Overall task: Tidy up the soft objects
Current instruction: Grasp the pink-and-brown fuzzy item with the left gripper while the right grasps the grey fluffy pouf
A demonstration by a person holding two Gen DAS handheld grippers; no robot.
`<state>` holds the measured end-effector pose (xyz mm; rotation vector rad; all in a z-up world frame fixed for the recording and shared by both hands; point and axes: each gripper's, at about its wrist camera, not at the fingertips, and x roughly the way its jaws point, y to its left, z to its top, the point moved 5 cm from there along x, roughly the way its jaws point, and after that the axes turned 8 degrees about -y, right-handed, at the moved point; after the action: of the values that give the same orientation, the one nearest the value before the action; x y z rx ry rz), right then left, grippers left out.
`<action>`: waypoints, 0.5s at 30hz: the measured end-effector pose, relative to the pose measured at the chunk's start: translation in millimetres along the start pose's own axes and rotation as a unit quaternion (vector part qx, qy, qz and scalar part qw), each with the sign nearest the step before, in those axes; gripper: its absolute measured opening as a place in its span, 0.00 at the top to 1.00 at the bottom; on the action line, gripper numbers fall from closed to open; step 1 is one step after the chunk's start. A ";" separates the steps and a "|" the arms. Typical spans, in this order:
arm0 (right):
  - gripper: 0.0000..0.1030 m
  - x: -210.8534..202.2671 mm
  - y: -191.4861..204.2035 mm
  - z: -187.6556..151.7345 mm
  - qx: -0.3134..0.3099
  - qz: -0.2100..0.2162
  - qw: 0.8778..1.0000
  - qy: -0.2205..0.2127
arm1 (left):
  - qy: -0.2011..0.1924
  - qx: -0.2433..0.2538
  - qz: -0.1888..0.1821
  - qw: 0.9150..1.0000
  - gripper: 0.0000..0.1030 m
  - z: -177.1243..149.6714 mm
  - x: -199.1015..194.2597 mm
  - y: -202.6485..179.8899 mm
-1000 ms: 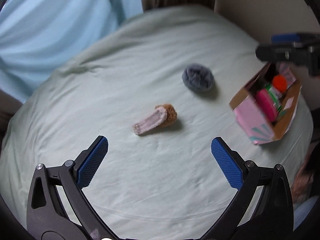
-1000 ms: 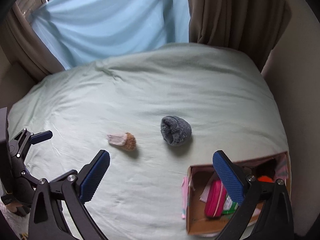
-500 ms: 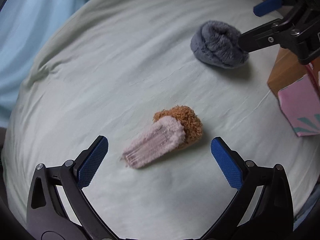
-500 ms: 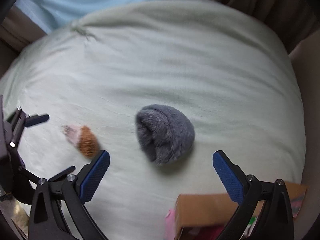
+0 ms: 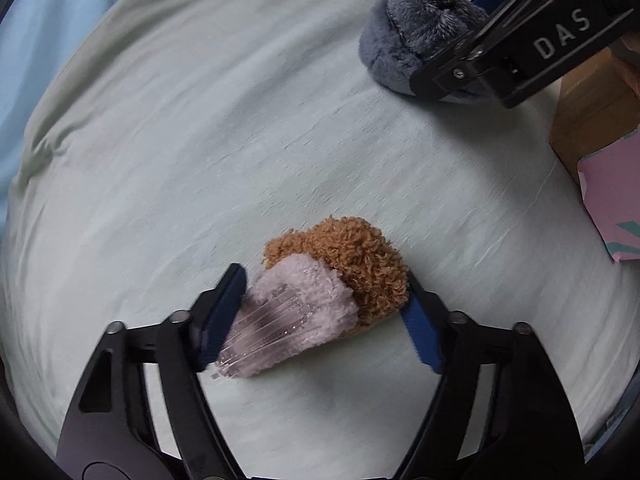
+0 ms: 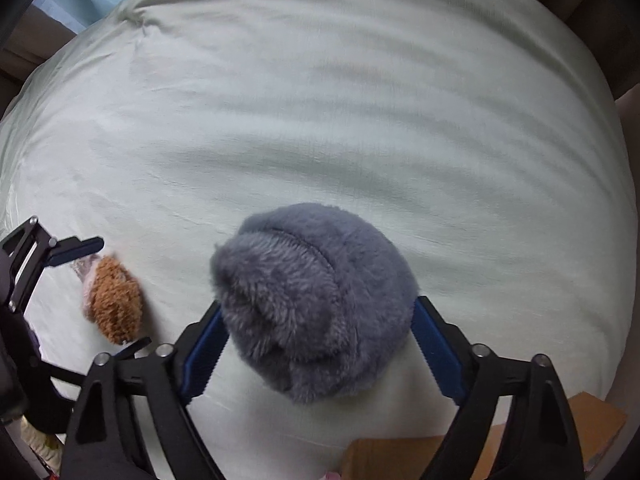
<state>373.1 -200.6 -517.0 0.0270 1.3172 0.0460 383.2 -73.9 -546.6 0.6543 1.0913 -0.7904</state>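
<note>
Left wrist view: left gripper (image 5: 322,312), now down over the sheet (image 5: 200,140), has just been closing around the brown-pink toy (image 5: 320,292) between its pads. Right gripper (image 6: 316,352) likewise narrows around the grey puff (image 6: 316,300). Both pads look touching, so lifts likely follow.

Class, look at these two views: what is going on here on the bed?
A person is working two grippers at once over a bed. The left gripper straddles a pink-and-brown sock; the right gripper straddles a grey fluffy sock. Both sets of fingers have just been closing, their pads at the socks' sides. Both socks lie on the sheet; a cardboard box sits nearby.
</note>
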 end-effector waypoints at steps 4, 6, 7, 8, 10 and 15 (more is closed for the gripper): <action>0.34 6.2 -0.7 -0.3 0.007 0.001 1.000 0.000 | -0.001 -0.005 -0.003 1.000 0.41 2.2 2.1 1.3; 0.39 7.0 -2.5 -1.5 0.014 -0.002 1.000 -0.002 | -0.001 -0.013 -0.004 1.000 0.44 3.1 1.9 3.3; 0.43 6.7 -2.8 -1.5 0.020 -0.001 1.000 -0.003 | -0.002 -0.018 -0.005 1.000 0.46 3.7 0.7 4.1; 0.47 5.3 -3.6 -2.1 0.028 0.005 1.000 -0.006 | -0.004 -0.024 -0.005 1.000 0.48 4.5 -1.1 5.3; 0.52 -0.8 -4.9 -3.7 0.037 0.009 0.999 -0.014 | -0.008 -0.032 -0.004 0.999 0.51 5.0 -6.6 7.8; 0.54 -22.6 -9.2 -12.9 0.047 0.021 0.998 -0.033 | -0.017 -0.048 -0.002 0.999 0.55 4.1 -25.6 12.9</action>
<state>355.1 -210.9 -498.8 0.1365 1.2521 0.0188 389.4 -63.9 -520.2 0.5562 1.0937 -0.7451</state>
